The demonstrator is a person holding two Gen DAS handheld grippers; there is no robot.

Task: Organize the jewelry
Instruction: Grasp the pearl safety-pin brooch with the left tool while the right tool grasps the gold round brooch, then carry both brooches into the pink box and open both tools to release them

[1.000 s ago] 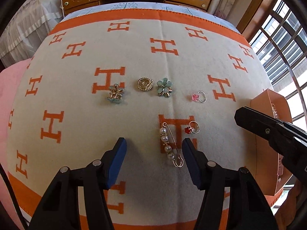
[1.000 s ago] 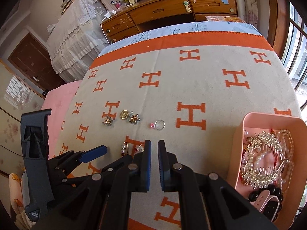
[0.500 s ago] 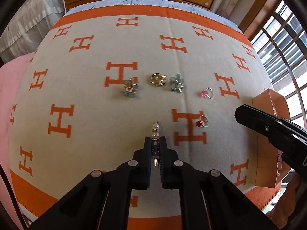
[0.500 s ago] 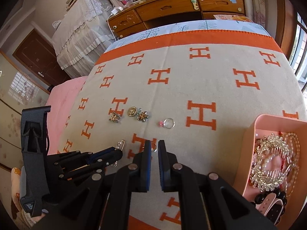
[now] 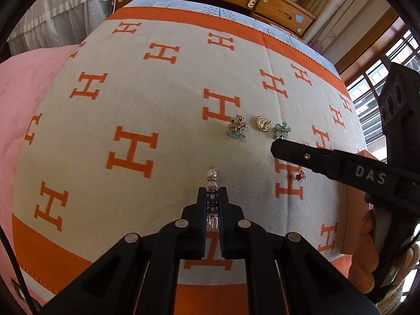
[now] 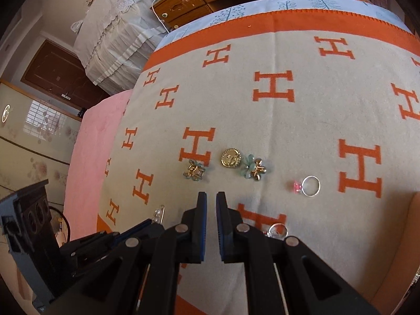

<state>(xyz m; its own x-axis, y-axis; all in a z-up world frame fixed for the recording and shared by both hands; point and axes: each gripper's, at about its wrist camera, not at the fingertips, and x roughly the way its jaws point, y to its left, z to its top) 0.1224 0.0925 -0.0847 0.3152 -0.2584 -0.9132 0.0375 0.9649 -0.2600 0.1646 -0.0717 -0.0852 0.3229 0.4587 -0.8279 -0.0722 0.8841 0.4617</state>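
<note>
Pearl pin (image 5: 212,181) sits pinched in my left fingers (image 5: 202,204). My right fingers (image 6: 202,210) hang nearly closed, empty. Two rings and three brooches (image 6: 230,158) left mid-frame on the blanket (image 6: 302,120).

Left gripper (image 5: 212,197) is clamped tight on the pearl pin (image 5: 212,183), pin poking out ahead of the tips. Right gripper (image 6: 211,199) hovers empty, jaws nearly together.
</note>
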